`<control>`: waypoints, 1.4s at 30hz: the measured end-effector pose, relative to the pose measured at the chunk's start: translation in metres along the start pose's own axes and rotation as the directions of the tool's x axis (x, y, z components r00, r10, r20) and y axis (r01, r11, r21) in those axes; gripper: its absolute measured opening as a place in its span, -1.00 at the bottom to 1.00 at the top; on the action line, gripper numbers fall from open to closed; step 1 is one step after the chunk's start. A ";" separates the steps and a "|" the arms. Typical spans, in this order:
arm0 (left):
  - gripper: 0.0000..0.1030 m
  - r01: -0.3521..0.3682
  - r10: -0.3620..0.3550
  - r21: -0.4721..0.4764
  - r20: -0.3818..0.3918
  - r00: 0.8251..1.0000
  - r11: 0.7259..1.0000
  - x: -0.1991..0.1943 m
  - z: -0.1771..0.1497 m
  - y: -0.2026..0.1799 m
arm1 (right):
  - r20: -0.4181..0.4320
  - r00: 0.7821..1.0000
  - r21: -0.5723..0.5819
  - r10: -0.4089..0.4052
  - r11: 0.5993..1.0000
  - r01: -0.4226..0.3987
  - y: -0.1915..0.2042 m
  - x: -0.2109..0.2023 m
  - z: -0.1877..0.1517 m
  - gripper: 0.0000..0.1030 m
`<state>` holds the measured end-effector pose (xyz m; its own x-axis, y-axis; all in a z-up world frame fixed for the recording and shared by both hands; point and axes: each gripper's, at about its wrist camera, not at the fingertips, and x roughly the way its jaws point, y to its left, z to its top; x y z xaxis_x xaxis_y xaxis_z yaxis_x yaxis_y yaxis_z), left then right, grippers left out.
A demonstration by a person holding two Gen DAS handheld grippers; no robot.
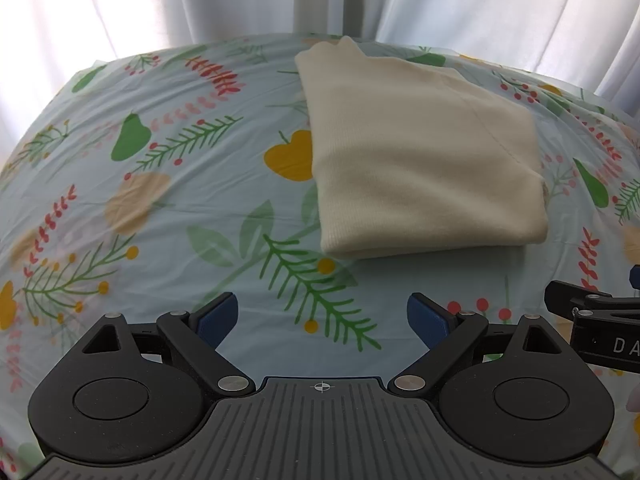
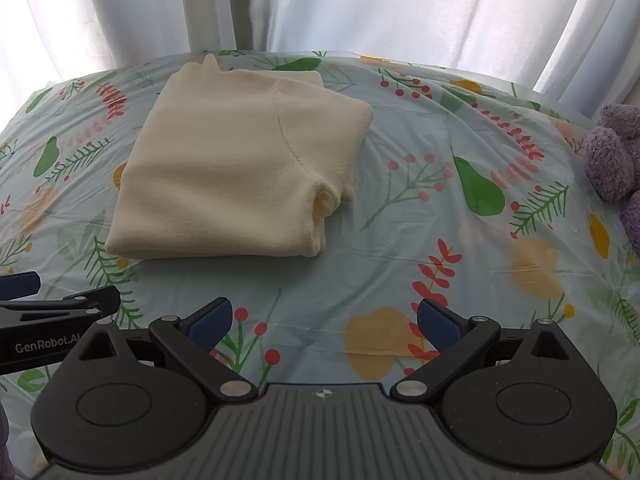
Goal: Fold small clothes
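The soft, light sweater (image 1: pixel 424 152) lay folded, best pinched at its near edge, both the left gripper (image 1: pixel 322 320) and the right gripper (image 2: pixel 324 320) spread wide, empty.

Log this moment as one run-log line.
cream sweater: folded on floral tablecloth | left tongs: open, empty | right tongs: open, empty

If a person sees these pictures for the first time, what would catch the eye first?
Probably the cream sweater, folded into a neat block on the floral tablecloth, towards the far side near the white curtains. Next, the fuzzy purple item at the right edge, and both grippers, left gripper and right gripper, open and empty.
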<state>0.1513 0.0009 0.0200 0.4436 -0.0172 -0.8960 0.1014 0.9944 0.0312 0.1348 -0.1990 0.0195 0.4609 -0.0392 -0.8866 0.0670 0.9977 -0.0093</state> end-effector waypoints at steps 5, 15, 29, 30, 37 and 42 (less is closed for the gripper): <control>0.85 -0.001 0.001 0.006 0.001 1.000 1.000 0.000 0.000 -0.001 | -0.001 1.000 0.007 -0.005 1.000 0.005 0.001 0.000 0.001 0.92; 0.85 0.010 -0.010 0.015 -0.002 1.000 1.000 0.002 0.002 -0.003 | 0.001 1.000 0.016 -0.008 1.000 0.008 0.001 0.001 0.000 0.92; 0.85 0.026 -0.026 0.028 -0.008 1.000 0.999 0.004 0.003 -0.006 | 0.014 1.000 0.014 -0.008 1.000 0.008 0.003 0.000 0.001 0.92; 0.85 0.026 -0.026 0.029 -0.007 1.000 0.999 0.004 0.003 -0.006 | 0.014 1.000 0.015 -0.008 1.000 0.008 0.003 0.000 0.001 0.92; 0.85 0.036 -0.036 0.032 -0.011 0.999 0.999 0.006 0.003 -0.007 | 0.016 1.000 0.016 -0.007 1.000 0.007 0.004 -0.001 0.001 0.92; 0.85 0.039 -0.038 0.031 -0.014 0.999 0.999 0.007 0.004 -0.007 | 0.015 1.000 0.016 -0.008 1.000 0.008 0.004 0.000 0.001 0.92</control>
<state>0.1571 -0.0063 0.0152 0.4268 -0.0535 -0.9028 0.1463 0.9892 0.0105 0.1361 -0.1949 0.0202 0.4737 -0.0480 -0.8794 0.0850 0.9963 -0.0086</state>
